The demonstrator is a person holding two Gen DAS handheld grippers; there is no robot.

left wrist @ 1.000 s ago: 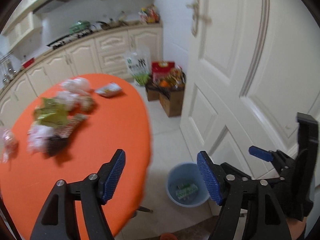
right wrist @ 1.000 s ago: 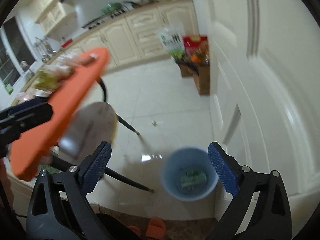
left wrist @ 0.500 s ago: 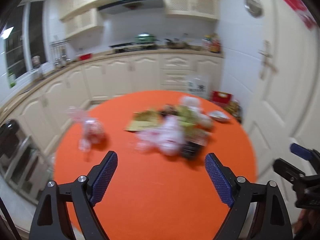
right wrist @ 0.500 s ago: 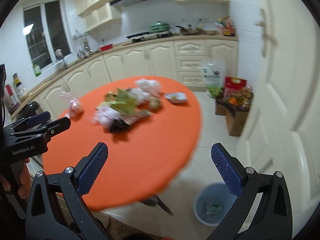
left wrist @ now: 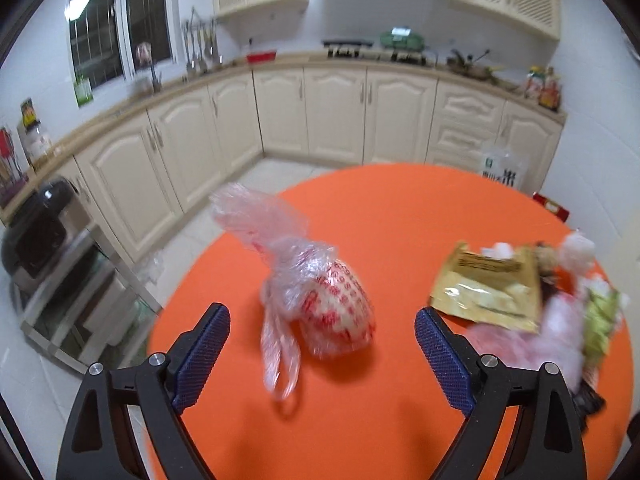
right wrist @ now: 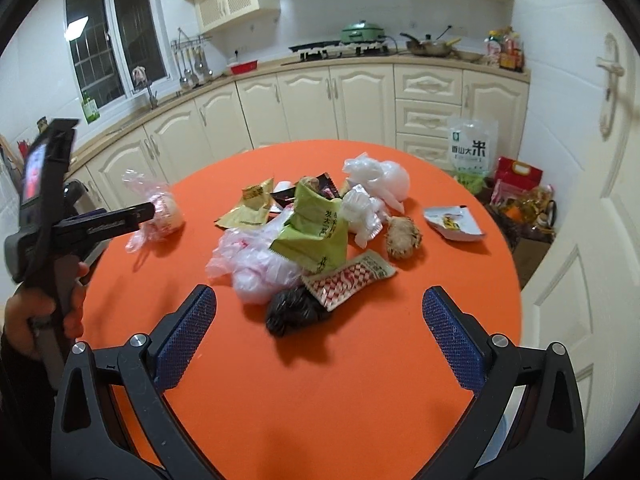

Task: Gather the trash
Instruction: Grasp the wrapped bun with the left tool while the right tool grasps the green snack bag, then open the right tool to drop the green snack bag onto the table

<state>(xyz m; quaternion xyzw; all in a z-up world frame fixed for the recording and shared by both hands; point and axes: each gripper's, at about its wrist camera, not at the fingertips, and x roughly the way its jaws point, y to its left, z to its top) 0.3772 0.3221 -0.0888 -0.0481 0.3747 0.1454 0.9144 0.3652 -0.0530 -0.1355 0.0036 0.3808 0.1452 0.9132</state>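
Left wrist view: the left gripper [left wrist: 322, 354] hangs over the orange desk [left wrist: 400, 208] with its jaws spread wide after just opening further, nothing pressed between them. A tied clear plastic bag with red print [left wrist: 320, 300] lies on the desk in line with the gap, untouched. A gold wrapper [left wrist: 486, 286] lies to its right. In the right wrist view, the right gripper [right wrist: 320, 338] also has its jaws fully apart and empty, above the desk's near side. Just beyond sits a black bag [right wrist: 296, 310], then a red-checked packet [right wrist: 348, 278], a green wrapper [right wrist: 316, 228] and white bags [right wrist: 378, 178].
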